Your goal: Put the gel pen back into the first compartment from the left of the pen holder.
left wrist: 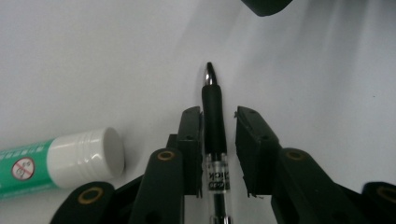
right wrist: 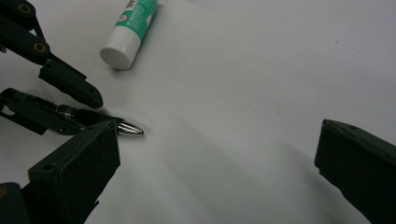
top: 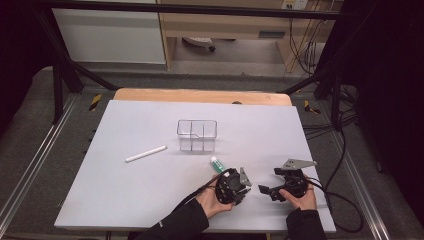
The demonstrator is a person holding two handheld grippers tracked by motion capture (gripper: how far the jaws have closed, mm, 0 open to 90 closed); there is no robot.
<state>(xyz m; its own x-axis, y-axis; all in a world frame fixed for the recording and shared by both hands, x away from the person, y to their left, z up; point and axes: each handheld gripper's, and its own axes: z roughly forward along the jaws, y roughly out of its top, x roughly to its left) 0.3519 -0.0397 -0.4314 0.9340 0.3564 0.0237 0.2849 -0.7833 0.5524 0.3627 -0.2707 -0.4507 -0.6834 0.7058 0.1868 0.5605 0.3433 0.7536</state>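
Note:
A black pen (left wrist: 214, 109) with a silver tip lies on the white table between the jaws of my left gripper (left wrist: 218, 114). It rests against the left jaw, and a small gap separates it from the right jaw. In the high view my left gripper (top: 246, 189) sits near the table's front edge. My right gripper (top: 270, 181) is just to its right, jaws wide open and holding nothing. In the right gripper view the pen (right wrist: 128, 129) points its tip toward my right gripper (right wrist: 219, 154), and the left gripper (right wrist: 88, 109) reaches in from the left.
A green and white glue stick (top: 216, 164) (left wrist: 70, 161) (right wrist: 130, 30) lies just beyond the left gripper. A clear divided container (top: 197, 135) stands mid-table. A white stick (top: 145, 154) lies to its left. Cables trail off the table's right side.

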